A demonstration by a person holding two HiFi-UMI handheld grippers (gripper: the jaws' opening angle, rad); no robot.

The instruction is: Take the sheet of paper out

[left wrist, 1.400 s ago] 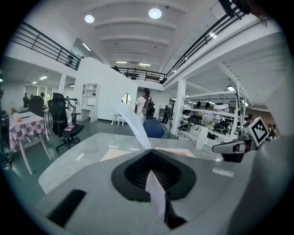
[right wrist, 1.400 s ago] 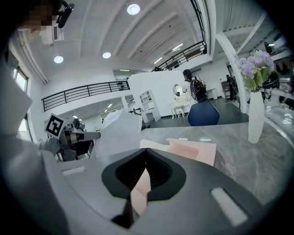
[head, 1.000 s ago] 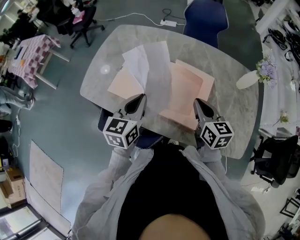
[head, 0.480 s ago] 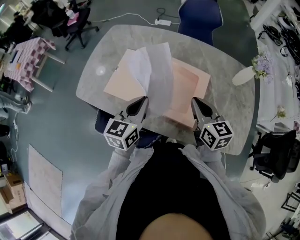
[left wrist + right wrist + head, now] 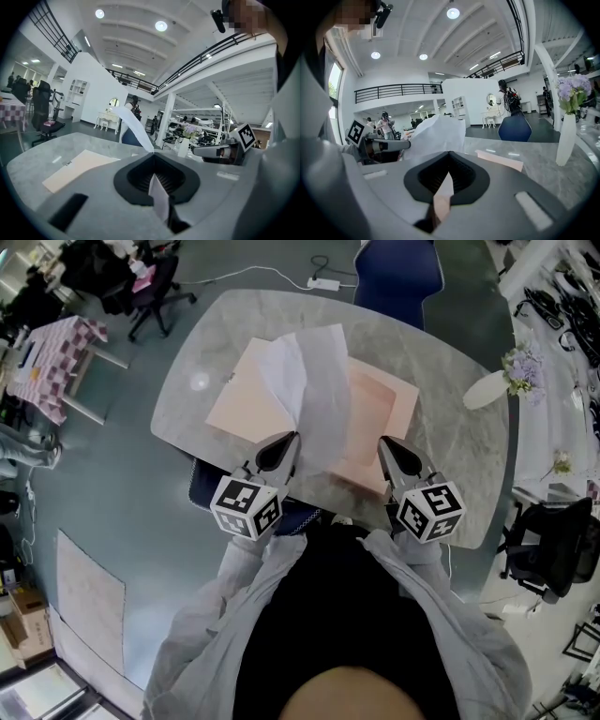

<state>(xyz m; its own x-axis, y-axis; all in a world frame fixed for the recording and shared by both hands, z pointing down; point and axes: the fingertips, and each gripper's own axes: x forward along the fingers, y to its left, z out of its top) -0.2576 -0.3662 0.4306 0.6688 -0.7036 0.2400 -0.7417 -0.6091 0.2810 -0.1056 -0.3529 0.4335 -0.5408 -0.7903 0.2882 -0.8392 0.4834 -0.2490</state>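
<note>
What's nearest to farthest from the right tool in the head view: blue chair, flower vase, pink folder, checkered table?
1. Pink folder, in the right tool
2. Flower vase, right side
3. Blue chair, far side
4. Checkered table, far left

The white sheet of paper (image 5: 317, 381) stood crumpled and arched at the upper centre of the frame, rising out of the open pink folder (image 5: 375, 423), whose flaps lay flat on either side.
</note>
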